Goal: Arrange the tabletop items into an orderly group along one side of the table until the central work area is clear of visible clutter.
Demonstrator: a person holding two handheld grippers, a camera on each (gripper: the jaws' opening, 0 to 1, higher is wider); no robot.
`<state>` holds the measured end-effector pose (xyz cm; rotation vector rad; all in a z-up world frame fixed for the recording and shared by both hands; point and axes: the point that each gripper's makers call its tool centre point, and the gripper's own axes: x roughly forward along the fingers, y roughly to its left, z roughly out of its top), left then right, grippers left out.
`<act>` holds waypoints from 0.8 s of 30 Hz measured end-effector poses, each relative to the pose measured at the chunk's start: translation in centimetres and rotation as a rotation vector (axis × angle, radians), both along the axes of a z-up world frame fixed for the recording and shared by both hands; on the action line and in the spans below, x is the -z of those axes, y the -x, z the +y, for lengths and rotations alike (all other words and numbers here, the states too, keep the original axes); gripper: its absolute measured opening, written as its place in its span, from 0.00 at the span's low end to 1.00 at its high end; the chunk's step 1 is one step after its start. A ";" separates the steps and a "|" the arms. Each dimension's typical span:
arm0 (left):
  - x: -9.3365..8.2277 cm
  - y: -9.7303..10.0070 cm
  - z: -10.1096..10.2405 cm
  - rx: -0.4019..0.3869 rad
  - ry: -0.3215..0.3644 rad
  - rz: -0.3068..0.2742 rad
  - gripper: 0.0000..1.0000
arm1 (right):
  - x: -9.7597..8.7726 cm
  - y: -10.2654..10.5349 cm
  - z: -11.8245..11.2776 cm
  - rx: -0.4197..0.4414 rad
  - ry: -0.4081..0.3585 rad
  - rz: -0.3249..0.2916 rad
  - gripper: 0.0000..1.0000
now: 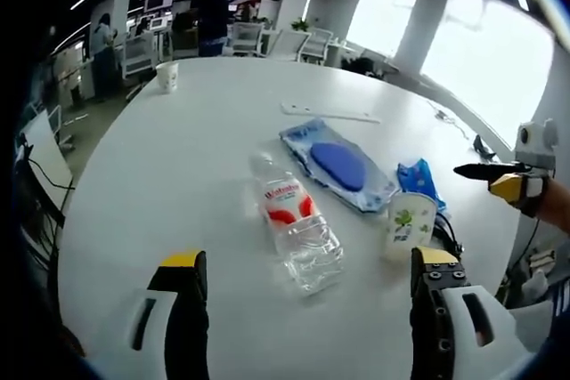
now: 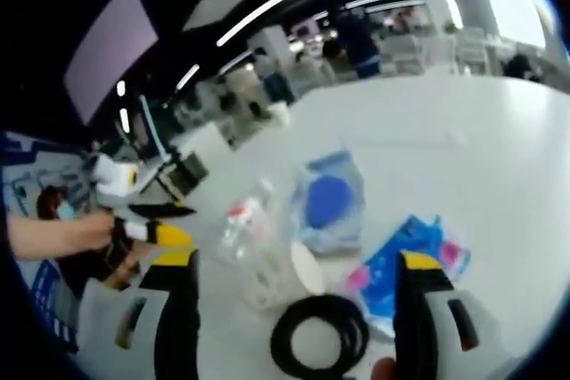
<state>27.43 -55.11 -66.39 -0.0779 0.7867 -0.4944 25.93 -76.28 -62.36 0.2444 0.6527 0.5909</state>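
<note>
Both sets of jaws stood wide apart, gripping nothing. In the left gripper view, the left gripper (image 1: 307,295) hovered low over a round white table (image 1: 178,184). Ahead of its left jaw, far across the tabletop, stood a paper cup (image 1: 166,76). Between the jaws and just ahead lay a clear water bottle (image 1: 296,222) on its side, red label up. Beyond it and toward the right jaw lay a clear bag holding a blue disc (image 1: 338,165), with a flat white strip (image 1: 330,113) farther off. Just ahead of the right jaw stood a small white carton (image 1: 409,225) with a green print, a blue packet (image 1: 419,178) behind it. The right gripper (image 1: 503,180) reached in from the right edge, its state hard to read there. Desks, chairs and standing people filled the room beyond, with bright windows on the right.

In the right gripper view, the right gripper (image 2: 298,295) hung over the same table (image 2: 463,149); the other gripper (image 2: 147,220) entered from the left, held by a hand (image 2: 85,230). Between the jaws lay the bottle (image 2: 249,246), blurred, and a black cable coil (image 2: 319,335), seemingly touching a white object. The disc bag (image 2: 328,202) lay ahead, and a blue-and-pink packet (image 2: 401,260) lay by the right jaw.
</note>
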 end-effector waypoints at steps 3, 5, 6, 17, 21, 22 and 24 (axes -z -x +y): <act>0.0 -0.2 0.0 0.000 0.001 0.001 0.93 | -0.2 -0.3 0.5 -0.005 -0.007 -0.003 0.88; 0.0 -0.3 -0.1 -0.005 0.005 0.001 0.93 | -0.4 -0.6 0.8 -0.005 -0.013 -0.006 0.88; 0.0 -0.4 -0.2 -0.007 0.008 0.002 0.93 | -0.5 -0.8 1.1 -0.005 -0.017 -0.006 0.88; 1.1 -0.8 -1.5 -0.004 0.030 0.019 0.91 | -0.9 -1.8 3.2 -0.026 -0.031 -0.005 0.87; 1.5 -0.8 -1.8 -0.006 0.035 0.025 0.90 | -0.9 -2.1 3.8 -0.023 -0.041 0.000 0.86; 1.6 -0.9 -1.8 -0.009 0.036 0.027 0.90 | -0.8 -2.1 3.9 -0.022 -0.044 0.001 0.86; 1.8 -0.9 -1.9 -0.012 0.038 0.031 0.90 | -0.7 -2.3 4.2 -0.023 -0.049 0.007 0.86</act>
